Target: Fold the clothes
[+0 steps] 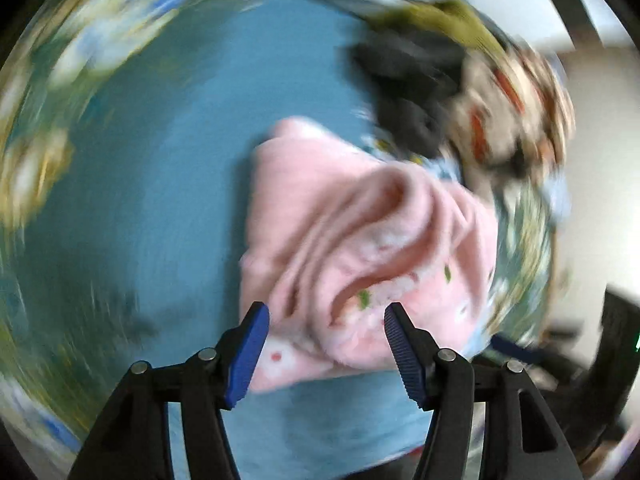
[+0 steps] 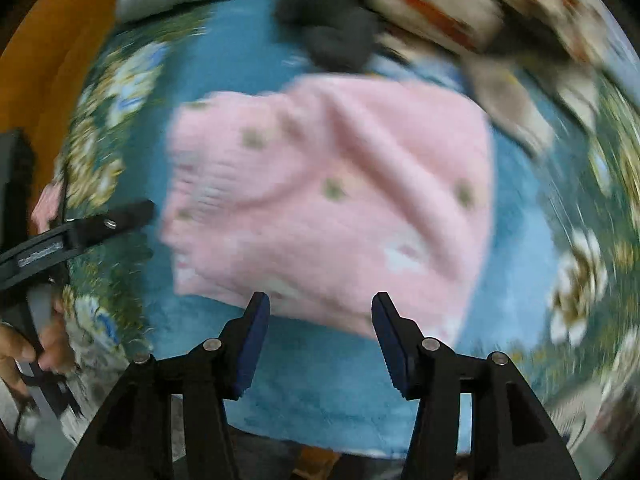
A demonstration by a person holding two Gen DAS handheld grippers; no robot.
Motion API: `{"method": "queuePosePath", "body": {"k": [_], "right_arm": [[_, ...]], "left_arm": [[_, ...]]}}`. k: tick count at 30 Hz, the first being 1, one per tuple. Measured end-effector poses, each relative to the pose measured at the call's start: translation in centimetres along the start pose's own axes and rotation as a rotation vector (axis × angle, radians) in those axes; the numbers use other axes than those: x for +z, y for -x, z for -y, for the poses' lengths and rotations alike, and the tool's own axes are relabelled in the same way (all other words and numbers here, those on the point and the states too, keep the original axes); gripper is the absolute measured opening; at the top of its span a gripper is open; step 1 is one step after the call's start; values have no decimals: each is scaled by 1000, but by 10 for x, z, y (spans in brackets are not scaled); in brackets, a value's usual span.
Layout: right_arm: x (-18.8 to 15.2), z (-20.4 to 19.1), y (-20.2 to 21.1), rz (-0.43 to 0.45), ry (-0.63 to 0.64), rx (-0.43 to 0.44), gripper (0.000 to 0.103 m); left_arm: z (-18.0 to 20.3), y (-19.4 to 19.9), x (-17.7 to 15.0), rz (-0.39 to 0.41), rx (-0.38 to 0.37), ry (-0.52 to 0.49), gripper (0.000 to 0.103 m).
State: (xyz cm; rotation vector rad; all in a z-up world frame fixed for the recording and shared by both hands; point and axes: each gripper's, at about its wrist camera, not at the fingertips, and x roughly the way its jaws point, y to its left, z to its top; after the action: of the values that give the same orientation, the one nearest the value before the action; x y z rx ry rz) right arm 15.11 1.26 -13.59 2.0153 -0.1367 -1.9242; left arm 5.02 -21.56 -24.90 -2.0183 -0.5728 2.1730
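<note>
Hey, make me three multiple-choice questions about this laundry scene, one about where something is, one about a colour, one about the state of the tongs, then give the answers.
1. Where does the pink garment lie?
A. On the blue blanket
B. Hanging from a rack
C. Inside a basket

2. What colour are the pads on the tongs?
A. Red
B. Blue
C. White

3. How do the two tongs stand?
A. Both shut on cloth
B. One open, one shut
C. Both open, holding nothing

Answers:
1. A, the garment rests rumpled on the plain blue blanket, with a dark garment and a patterned cloth heaped beyond it.
2. B, the pads on each finger are blue in both wrist views.
3. C, the left tongs and right tongs each show a wide gap with no cloth between the fingers.
</note>
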Motion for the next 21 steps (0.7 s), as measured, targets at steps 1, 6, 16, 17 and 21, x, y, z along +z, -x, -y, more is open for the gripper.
{"method": "queuePosePath", "body": {"k": [1,6,16,17,21], "right_arm": [[-4,7,0,-9,-18,-3,54],[-21,14,3,-34,-30,-3,54],[-26,13,2,-51,3,2,54],[-26,15,1,-53,-6,3,54],[-27,26,-4,-81,-43,4,54]], "left_arm": [[11,-4,6,10,28,-60,64],[42,-17,23,-35,-52,-153,62],[49,-48,33,-70,-37,-170,48],[43,-49,36,-71,-58,-138,19],[48,-42,32,-68,-180,-140,8]]}}
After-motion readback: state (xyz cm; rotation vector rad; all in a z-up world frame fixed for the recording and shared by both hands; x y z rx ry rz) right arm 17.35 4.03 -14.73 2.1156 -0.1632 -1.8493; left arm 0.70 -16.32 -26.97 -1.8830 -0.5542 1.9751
